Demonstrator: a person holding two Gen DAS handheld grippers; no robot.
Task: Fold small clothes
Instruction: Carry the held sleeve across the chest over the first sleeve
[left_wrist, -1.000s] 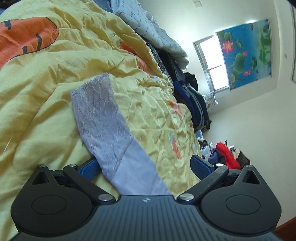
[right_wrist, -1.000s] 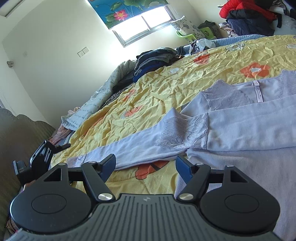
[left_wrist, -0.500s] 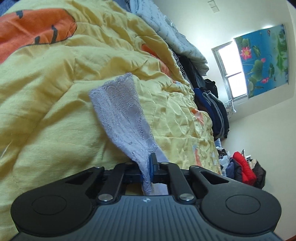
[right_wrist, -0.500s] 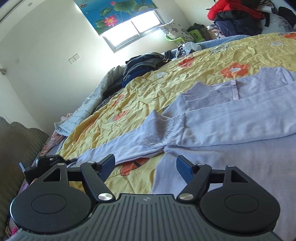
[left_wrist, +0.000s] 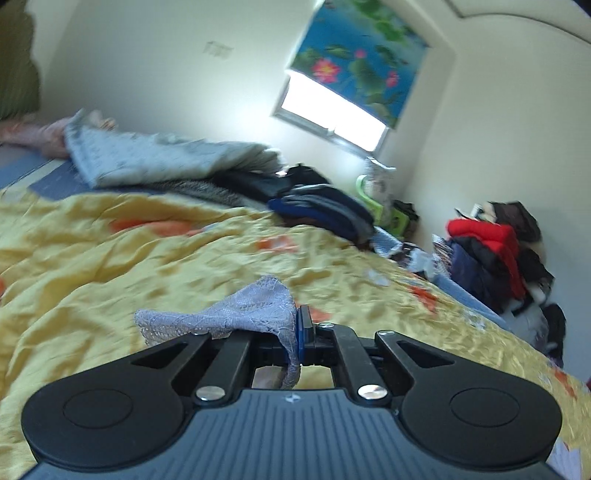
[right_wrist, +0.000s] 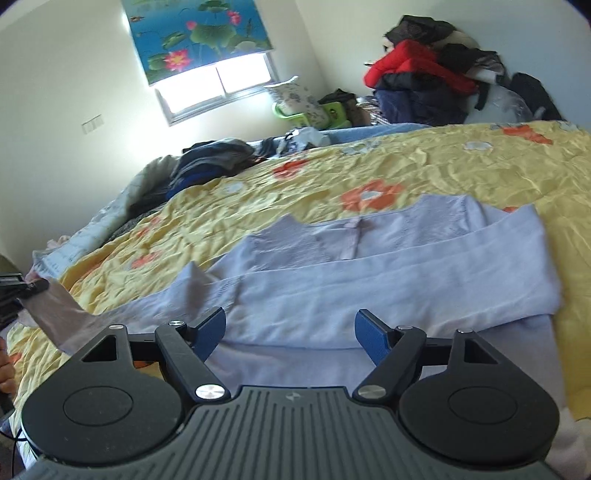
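Through my left wrist camera, my left gripper (left_wrist: 298, 334) is clenched on the lacy cuff of the pale lilac long-sleeved top (left_wrist: 236, 314), the lace bunched and fanning out to the left above the blue pads, lifted clear of the crumpled yellow quilt with orange flowers (left_wrist: 110, 258). Along the quilt's far edge lie a grey-white folded blanket (left_wrist: 166, 158) and a heap of dark clothes (left_wrist: 317, 210); a red jacket on a pile (left_wrist: 484, 232) sits by the wall beyond the right corner. Through my right wrist camera, my right gripper (right_wrist: 290, 332) hangs released, its jaws having just been widening, with nothing pinched between them; the top (right_wrist: 369, 280) lies spread flat on the quilt (right_wrist: 424, 162) near its close edge, directly ahead. At the left edge, my other gripper (right_wrist: 14, 291) holds the sleeve up off the quilt.
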